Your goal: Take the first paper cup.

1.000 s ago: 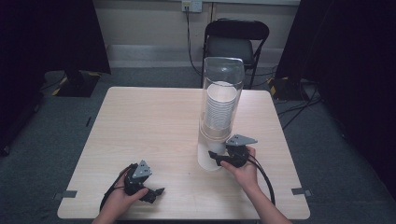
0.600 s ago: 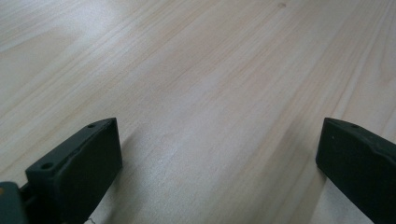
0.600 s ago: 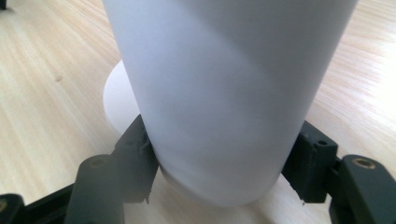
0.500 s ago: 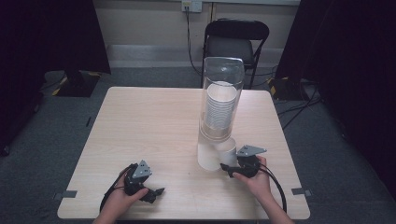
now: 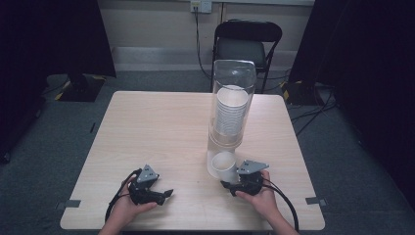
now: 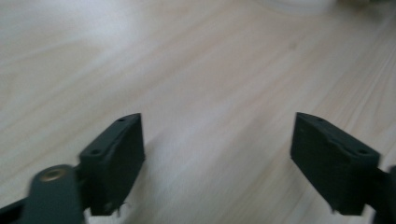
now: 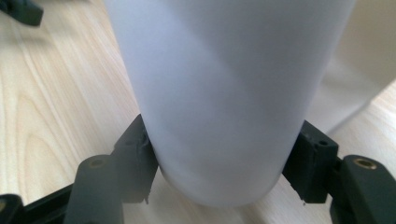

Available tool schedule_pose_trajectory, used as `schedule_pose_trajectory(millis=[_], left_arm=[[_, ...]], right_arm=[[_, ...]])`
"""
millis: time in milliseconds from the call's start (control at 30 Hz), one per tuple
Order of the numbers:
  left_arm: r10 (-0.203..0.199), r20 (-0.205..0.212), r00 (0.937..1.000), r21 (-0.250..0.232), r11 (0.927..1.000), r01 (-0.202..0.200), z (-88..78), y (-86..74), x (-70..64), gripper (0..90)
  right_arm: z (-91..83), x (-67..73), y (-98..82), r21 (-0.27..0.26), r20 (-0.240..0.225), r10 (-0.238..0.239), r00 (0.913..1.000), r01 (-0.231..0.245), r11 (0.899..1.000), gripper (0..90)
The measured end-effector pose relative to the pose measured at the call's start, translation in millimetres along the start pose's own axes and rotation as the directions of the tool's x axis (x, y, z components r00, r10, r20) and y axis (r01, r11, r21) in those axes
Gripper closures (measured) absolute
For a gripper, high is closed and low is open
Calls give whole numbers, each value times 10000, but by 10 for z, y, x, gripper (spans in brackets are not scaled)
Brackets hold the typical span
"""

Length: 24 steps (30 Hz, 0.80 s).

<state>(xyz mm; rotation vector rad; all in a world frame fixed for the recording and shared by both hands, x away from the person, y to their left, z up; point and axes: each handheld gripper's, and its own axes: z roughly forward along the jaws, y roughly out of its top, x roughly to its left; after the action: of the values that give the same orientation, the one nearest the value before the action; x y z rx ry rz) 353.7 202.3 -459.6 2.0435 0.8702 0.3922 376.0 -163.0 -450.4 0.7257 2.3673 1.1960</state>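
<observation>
Lower right, the right tongs (image 5: 226, 184) clamp a white cup (image 5: 224, 165) below the dispenser (image 5: 231, 105) — left tongs (image 5: 166, 194) gape apart, lower left of the bench (image 5: 147, 132).

White cup (image 7: 224, 93) blurred, top cut off.

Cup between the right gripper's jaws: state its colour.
White cup, clearest in the right gripper view.

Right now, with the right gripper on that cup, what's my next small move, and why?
Probably draw the cup a little further toward you and clear of the dispenser. The right gripper has it between both jaws, but it sits just below the dispenser's mouth, close to the base. The left gripper rests open on the table.
</observation>
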Motion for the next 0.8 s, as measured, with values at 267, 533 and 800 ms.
schedule_pose_trajectory(millis=[267, 533, 800], left_arm=[[-302, 1497, 9883, -1282, 9905, 497, -244, 427, -109, 259], [-299, 1406, 9896, -1053, 9934, 449, -257, 774, -322, 316], [-738, 1345, 9882, -1111, 9898, 891, -172, 963, -355, 329]], right_arm=[[65, 69, 59, -373, -262, -162, 9995, 152, 9992, 351], [108, 163, 104, -444, -446, -490, 9978, 470, 9979, 350], [120, 194, 103, -501, -524, -729, 9960, 703, 9963, 350]])
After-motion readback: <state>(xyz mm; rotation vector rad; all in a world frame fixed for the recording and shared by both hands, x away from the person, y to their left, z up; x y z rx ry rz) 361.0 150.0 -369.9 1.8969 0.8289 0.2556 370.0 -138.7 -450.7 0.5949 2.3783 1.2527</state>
